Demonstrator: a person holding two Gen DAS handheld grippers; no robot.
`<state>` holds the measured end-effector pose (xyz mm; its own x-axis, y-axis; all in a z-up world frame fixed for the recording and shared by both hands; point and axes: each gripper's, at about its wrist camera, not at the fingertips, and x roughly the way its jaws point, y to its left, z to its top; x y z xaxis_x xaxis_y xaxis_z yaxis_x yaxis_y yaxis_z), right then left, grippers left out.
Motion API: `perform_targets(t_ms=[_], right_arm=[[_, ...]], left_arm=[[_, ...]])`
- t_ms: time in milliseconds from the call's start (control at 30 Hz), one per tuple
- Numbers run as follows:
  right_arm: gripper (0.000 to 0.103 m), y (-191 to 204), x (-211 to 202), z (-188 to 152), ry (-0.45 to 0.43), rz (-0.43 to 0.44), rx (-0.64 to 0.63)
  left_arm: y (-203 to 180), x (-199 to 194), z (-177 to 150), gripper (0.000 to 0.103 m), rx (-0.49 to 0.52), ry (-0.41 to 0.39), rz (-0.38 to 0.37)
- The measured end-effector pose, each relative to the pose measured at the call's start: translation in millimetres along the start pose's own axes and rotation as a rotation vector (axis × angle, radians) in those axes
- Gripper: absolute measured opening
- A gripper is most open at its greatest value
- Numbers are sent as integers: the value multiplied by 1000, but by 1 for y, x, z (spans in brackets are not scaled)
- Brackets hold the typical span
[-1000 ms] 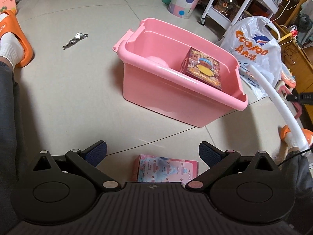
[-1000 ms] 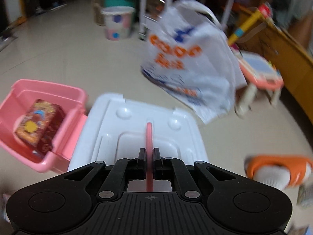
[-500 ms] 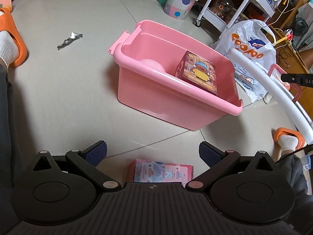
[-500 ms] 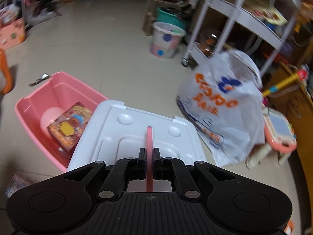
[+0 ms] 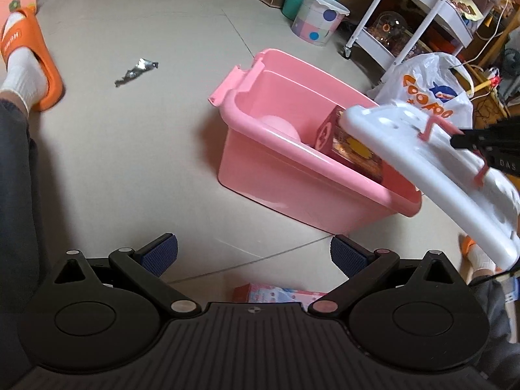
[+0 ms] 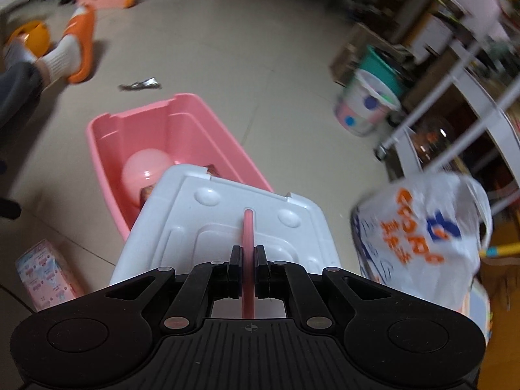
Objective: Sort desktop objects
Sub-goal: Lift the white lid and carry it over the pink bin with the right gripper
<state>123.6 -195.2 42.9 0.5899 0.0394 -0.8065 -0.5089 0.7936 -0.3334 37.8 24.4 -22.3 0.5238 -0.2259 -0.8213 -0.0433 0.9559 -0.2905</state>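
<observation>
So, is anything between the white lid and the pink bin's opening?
Nothing visible blocks it. The right claw, shut on the pink handle, holds the white lid tilted over the pink bin's near corner; the pink ball and toy box sit below the rim.

A lived-in home, probably a storage or play corner. Pale glossy floor tiles (image 5: 162, 149), a white metal rolling shelf cart (image 5: 419, 16) (crowded with oddments) and a white printed plastic shopping bag (image 5: 429, 91) show it. An orange rubber slipper (image 5: 32, 61) lies nearby.
</observation>
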Motion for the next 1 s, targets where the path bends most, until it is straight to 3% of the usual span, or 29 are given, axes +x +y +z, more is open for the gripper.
perform_targets(t_ms=[133, 600, 1000], right_arm=[[5, 19, 11, 19, -8, 24, -103], [5, 81, 28, 63, -162, 75, -362], [5, 69, 18, 69, -263, 85, -424]], left_arm=[[-2, -2, 4, 103, 46, -13, 5], [21, 10, 10, 103, -69, 33, -11], [21, 16, 13, 103, -67, 61, -5]])
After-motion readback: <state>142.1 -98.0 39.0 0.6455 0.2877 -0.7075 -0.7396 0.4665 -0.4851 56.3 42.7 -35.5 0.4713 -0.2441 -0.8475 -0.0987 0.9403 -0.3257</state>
